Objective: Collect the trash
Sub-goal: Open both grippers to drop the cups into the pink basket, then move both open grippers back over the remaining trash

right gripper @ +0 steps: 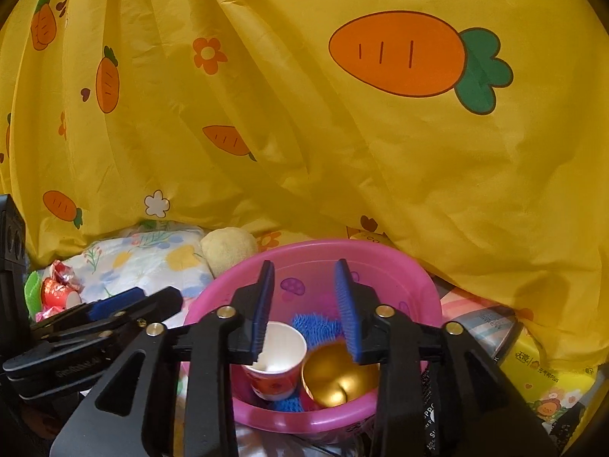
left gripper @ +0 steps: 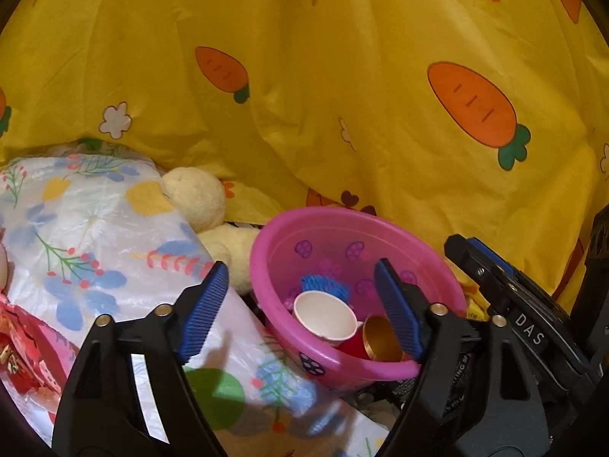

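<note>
A pink basin lies on the bedding against a yellow carrot-print sheet. Inside it are a white paper cup with a red pattern, a gold-lined red cup and a blue bumpy cloth. My left gripper stands wide open, straddling the basin's near left rim with nothing gripped. My right gripper hovers over the basin, its jaws partly apart above the two cups and pressing on neither. A crumpled red wrapper and a small red cup lie to the left.
A floral plastic-wrapped bundle and a cream plush toy lie left of the basin. A green item sits by the wrappers. Tissue packs are at the right. The yellow sheet hangs close behind everything.
</note>
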`<state>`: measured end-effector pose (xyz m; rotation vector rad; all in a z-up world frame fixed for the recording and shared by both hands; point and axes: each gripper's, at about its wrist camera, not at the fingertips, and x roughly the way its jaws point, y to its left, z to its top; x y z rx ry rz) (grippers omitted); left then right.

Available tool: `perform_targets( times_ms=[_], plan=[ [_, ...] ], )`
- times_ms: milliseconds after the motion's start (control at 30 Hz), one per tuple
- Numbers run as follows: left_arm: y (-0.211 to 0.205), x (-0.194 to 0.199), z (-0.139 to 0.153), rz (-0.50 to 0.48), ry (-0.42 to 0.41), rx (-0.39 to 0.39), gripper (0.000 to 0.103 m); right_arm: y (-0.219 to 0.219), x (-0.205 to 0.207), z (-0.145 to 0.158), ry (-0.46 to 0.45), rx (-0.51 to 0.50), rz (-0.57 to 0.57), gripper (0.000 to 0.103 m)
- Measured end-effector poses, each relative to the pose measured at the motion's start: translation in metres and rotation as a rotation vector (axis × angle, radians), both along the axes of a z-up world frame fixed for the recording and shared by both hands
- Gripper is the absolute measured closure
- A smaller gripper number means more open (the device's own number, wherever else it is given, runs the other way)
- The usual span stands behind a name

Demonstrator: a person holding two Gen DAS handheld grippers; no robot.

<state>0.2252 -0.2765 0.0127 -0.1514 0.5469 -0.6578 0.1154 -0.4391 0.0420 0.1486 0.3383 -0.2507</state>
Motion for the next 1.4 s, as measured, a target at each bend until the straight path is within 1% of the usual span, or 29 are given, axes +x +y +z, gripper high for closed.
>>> perform_targets(
  times_ms=[33,67,100,167,333,433,467,500,633,833,967,1033,1233,1400],
  plan=[
    [0.006,0.001,0.001,0.031,-0.002,-0.002,0.015,0.000,-0.001,0.000,-0.005,-0.004,-0.006,0.051],
    [0.012,0.001,0.001,0.059,-0.005,0.001,0.010,0.001,-0.003,0.001,-0.010,-0.008,-0.011,0.045],
    [0.017,0.001,0.001,0.087,-0.009,0.005,0.007,0.002,-0.005,0.001,-0.014,-0.010,-0.010,0.042],
    [0.029,0.000,0.001,0.135,-0.008,0.017,0.006,0.005,-0.008,0.001,-0.019,-0.016,-0.011,0.031],
    [0.054,-0.010,-0.003,0.213,-0.005,0.057,0.006,0.019,-0.015,-0.001,-0.028,-0.047,-0.012,0.016],
    [0.067,-0.020,-0.004,0.252,-0.022,0.082,0.006,0.027,-0.018,-0.002,-0.025,-0.057,-0.012,0.013],
    [0.072,-0.024,-0.005,0.267,-0.026,0.092,0.006,0.030,-0.019,-0.003,-0.024,-0.060,-0.014,0.009],
    [0.076,-0.028,-0.005,0.281,-0.030,0.100,0.006,0.033,-0.020,-0.003,-0.028,-0.059,-0.014,0.006],
    [0.091,-0.042,-0.005,0.321,-0.041,0.132,0.006,0.041,-0.026,-0.005,-0.032,-0.046,-0.013,0.006],
    [0.111,-0.061,-0.005,0.374,-0.065,0.170,0.006,0.059,-0.035,-0.009,-0.026,-0.005,0.018,0.006],
    [0.126,-0.073,-0.004,0.406,-0.077,0.172,0.006,0.074,-0.041,-0.012,-0.022,0.012,0.040,0.006],
    [0.136,-0.078,-0.004,0.421,-0.080,0.170,0.006,0.083,-0.042,-0.015,-0.024,0.011,0.071,0.006],
    [0.162,-0.091,-0.003,0.453,-0.085,0.173,0.006,0.111,-0.043,-0.023,0.003,0.016,0.124,0.006],
    [0.190,-0.106,-0.005,0.500,-0.097,0.173,0.006,0.135,-0.042,-0.028,0.025,0.010,0.170,0.006]
  ],
)
